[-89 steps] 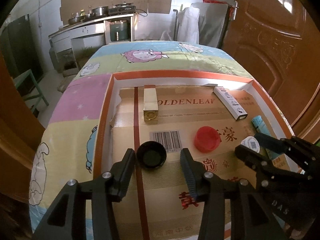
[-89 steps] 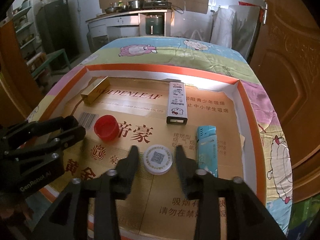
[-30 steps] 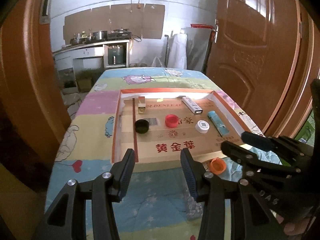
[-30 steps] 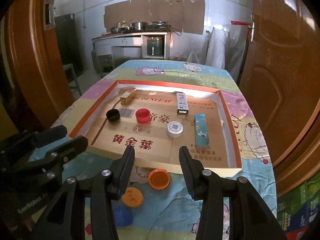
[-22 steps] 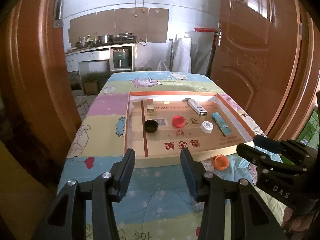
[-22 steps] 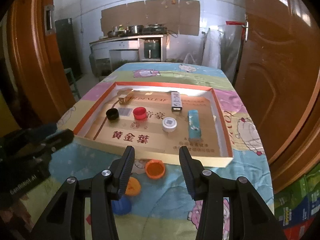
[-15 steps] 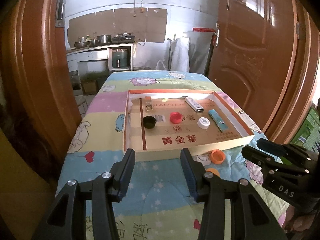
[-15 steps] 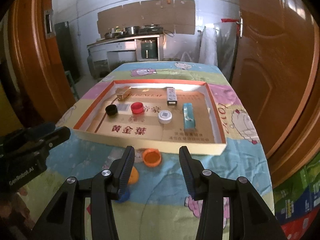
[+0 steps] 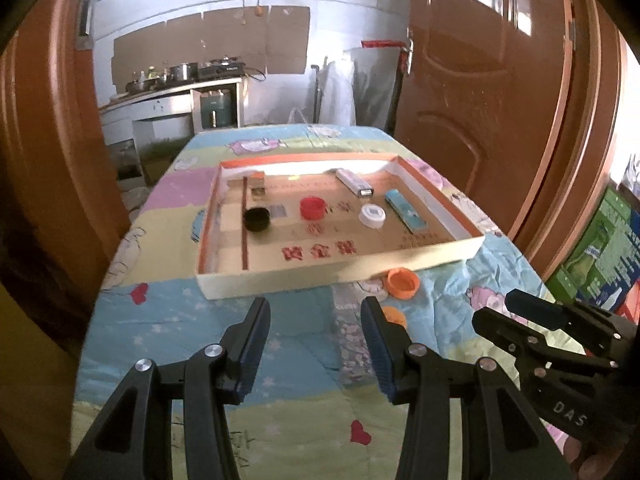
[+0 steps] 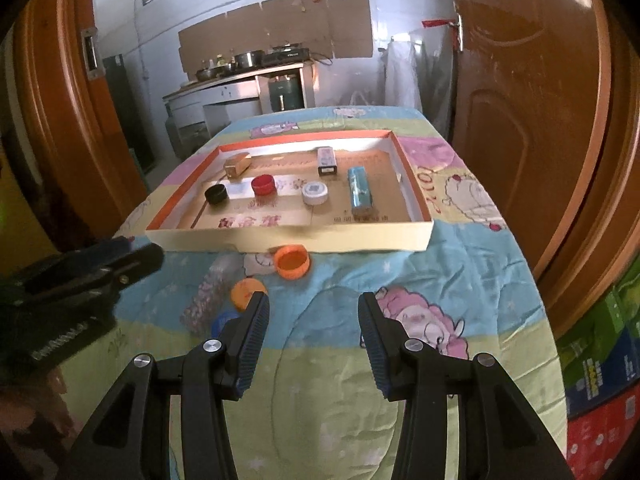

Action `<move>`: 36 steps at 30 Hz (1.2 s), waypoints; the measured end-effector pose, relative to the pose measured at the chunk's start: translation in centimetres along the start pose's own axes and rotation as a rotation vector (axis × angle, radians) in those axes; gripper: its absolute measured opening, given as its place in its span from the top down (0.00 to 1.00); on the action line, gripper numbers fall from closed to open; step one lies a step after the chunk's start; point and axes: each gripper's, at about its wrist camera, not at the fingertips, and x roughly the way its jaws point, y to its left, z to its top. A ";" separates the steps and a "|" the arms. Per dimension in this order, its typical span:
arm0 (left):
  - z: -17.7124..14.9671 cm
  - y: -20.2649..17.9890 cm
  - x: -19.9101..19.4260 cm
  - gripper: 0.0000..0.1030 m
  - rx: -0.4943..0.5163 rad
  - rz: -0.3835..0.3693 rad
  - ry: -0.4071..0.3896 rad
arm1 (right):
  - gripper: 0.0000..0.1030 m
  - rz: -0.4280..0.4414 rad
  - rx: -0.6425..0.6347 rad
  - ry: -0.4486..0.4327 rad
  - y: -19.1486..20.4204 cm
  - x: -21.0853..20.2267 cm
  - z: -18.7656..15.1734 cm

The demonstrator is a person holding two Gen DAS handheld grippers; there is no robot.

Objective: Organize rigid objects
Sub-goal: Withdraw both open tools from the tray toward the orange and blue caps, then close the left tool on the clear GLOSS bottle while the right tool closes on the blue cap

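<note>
Ahead of both empty, half-spread claws, the shallow orange-rimmed cardboard tray (image 9: pixel 420 258) sits farther off than before. Left gripper (image 9: pixel 316 344) and right gripper (image 10: pixel 313 340) have backed away. Only the right view shows the blue plastic cap (image 10: pixel 222 322) by its left finger, near the orange plastic cap (image 10: pixel 291 261).

The left claw (image 9: pixel 315 344) is built of matte black plastic: two angular, open-framed arms are joined by silver round-headed screws, and the fingers (image 9: pixel 254 344) are faced with dark blue ribbed pads. The right claw (image 10: pixel 313 342) is made alike. White lettering "DAS" is printed on its body, and blurred white lettering is carried on the left one.
</note>
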 end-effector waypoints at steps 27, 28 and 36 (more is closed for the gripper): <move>-1.7 -0.2 5.3 0.81 -0.062 -0.097 0.138 | 0.53 0.054 0.023 0.074 -0.6 2.5 -2.8; -1.8 -0.1 5.1 0.81 -0.064 -0.093 0.133 | 0.53 0.059 0.020 0.077 -0.5 2.5 -2.9; -1.5 1.2 2.6 0.80 -0.069 -0.025 0.074 | 0.53 0.164 -0.061 0.084 2.7 2.7 -3.4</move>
